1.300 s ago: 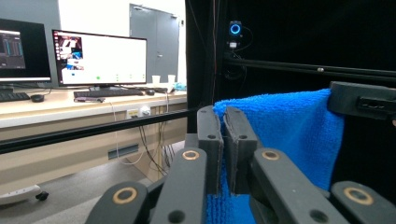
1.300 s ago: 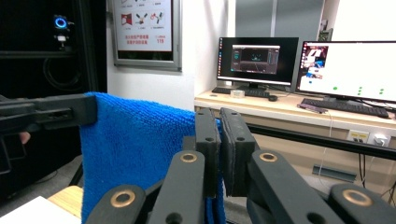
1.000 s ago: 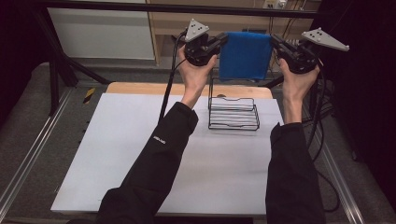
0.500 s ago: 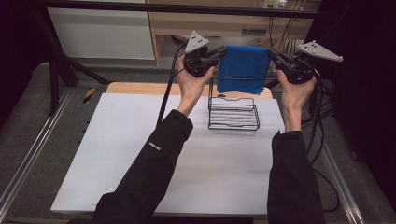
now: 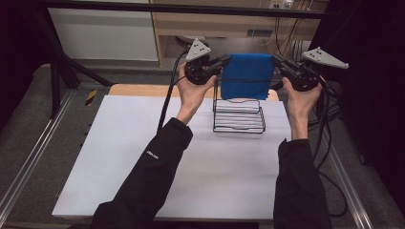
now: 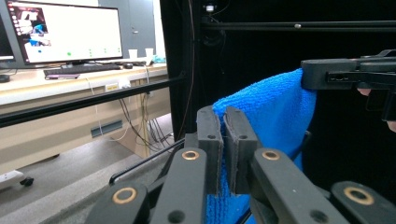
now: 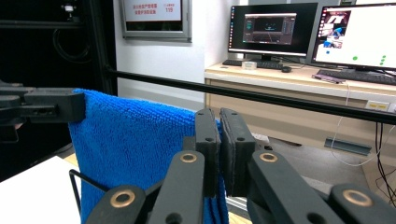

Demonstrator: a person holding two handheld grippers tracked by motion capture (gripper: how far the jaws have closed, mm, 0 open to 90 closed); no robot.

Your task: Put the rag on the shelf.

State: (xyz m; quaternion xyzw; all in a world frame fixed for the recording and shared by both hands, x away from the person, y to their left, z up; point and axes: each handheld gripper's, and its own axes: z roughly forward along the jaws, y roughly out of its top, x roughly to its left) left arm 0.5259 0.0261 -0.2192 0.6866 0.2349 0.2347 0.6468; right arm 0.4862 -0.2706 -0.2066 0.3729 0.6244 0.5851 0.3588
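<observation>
1. Left gripper point(image 5: 220, 62) & right gripper point(image 5: 278, 62) each clamped on a top corner of the blue towel point(image 5: 247, 76), stretched flat btwn them.
2. Towel hangs just above the wire rack point(image 5: 239, 114) on the counter point(image 5: 143, 143); bottom edge prob. at the rack's back rail.
3. Left: lower, drape, let go.
</observation>
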